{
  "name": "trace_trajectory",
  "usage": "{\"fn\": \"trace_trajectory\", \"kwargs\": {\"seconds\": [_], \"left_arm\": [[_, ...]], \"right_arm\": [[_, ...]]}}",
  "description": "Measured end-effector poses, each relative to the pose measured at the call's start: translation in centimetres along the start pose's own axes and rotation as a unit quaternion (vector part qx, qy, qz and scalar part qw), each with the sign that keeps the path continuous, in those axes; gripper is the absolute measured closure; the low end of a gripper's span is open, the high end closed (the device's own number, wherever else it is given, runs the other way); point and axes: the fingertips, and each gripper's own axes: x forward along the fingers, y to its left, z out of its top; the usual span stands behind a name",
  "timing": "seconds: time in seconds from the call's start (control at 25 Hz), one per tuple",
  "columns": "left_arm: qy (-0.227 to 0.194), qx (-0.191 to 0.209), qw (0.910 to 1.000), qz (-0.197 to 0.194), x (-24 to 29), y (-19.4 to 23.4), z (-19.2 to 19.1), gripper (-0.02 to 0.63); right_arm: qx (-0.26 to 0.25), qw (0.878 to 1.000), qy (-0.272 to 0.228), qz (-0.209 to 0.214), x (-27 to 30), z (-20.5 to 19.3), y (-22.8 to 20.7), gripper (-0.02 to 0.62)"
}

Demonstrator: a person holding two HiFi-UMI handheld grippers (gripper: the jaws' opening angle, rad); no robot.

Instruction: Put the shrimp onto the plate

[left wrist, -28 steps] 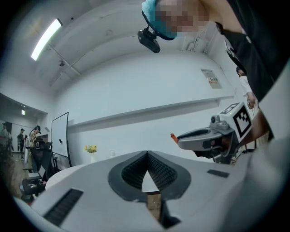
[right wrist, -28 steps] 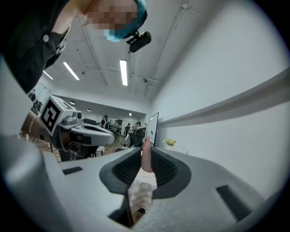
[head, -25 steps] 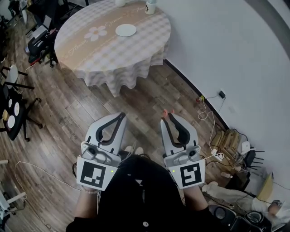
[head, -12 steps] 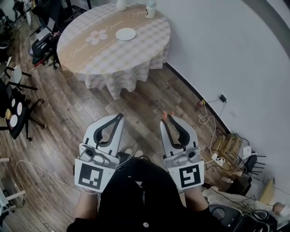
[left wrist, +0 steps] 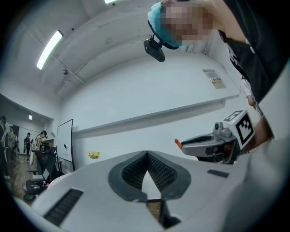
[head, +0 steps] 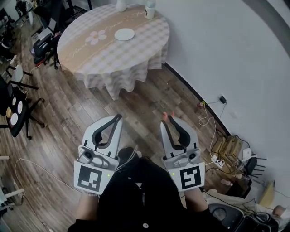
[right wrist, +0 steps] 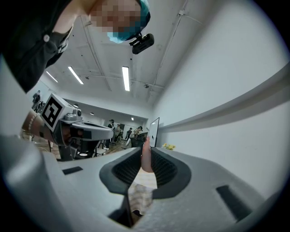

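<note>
A small pink-orange shrimp (head: 166,116) sticks out from the tips of my right gripper (head: 169,118), which is shut on it; the right gripper view shows the shrimp (right wrist: 146,156) pinched between the ribbed pads. My left gripper (head: 118,118) is shut with nothing between its tips, as the left gripper view (left wrist: 147,154) confirms. A white plate (head: 124,34) lies on the round table (head: 90,54) with a checked cloth, well ahead of both grippers. Both grippers hover over the wooden floor, short of the table.
Two bottles or cups (head: 150,8) stand at the table's far edge. A white wall (head: 235,54) runs along the right, with cables and a socket (head: 221,95) at its foot. Black chairs (head: 13,108) stand at the left. Boxes and clutter (head: 231,145) lie at the right.
The table and plate have shifted slightly in the head view as the person moves towards them. Both grippers stay shut, the right one still holding the shrimp.
</note>
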Motion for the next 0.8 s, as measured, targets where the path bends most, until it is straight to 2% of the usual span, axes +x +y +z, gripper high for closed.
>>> {"fn": "trace_trajectory", "kwargs": {"seconds": [0.4, 0.8], "left_arm": [[-0.009, 0.006, 0.9999, 0.005, 1.1, 0.0, 0.2, 0.606], [-0.012, 0.019, 0.9997, -0.001, 2.9, 2.6, 0.0, 0.606]], "right_arm": [[-0.002, 1.000, 0.009, 0.003, 0.1, -0.9, -1.1, 0.540], [-0.010, 1.000, 0.005, 0.009, 3.6, -0.8, -1.4, 0.540]]}}
